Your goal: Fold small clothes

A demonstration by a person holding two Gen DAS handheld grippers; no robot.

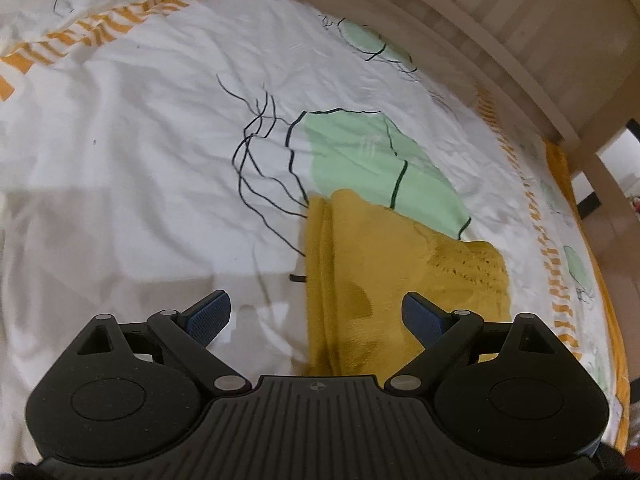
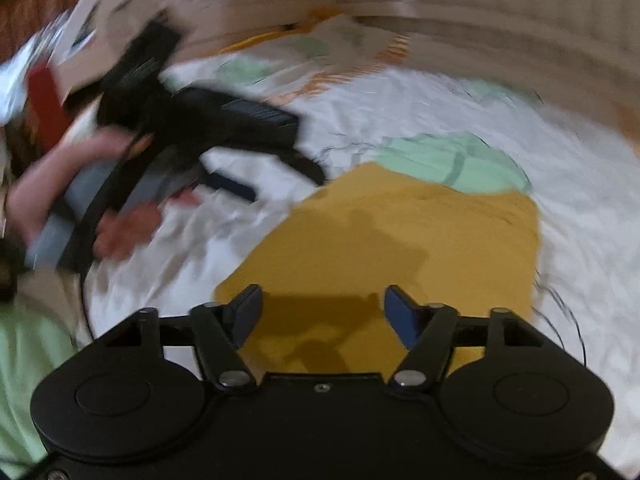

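A mustard-yellow knit garment (image 1: 380, 272) lies folded flat on the bed sheet (image 1: 120, 160). My left gripper (image 1: 316, 308) hovers over the garment's near left edge, its jaws wide apart and empty. In the blurred right wrist view the same garment (image 2: 400, 232) spreads out just beyond my right gripper (image 2: 323, 300), which is open above its near edge and pinches no cloth. The left gripper (image 2: 280, 178) shows there at upper left, held by a hand (image 2: 60, 184), over bare sheet to the left of the garment.
The white sheet has pale green shapes (image 1: 380, 152), thin black lines and an orange striped border (image 1: 560, 272). A pale wooden bed frame (image 1: 500, 40) runs along the far and right sides. Light green fabric (image 2: 24, 380) fills the right view's lower left corner.
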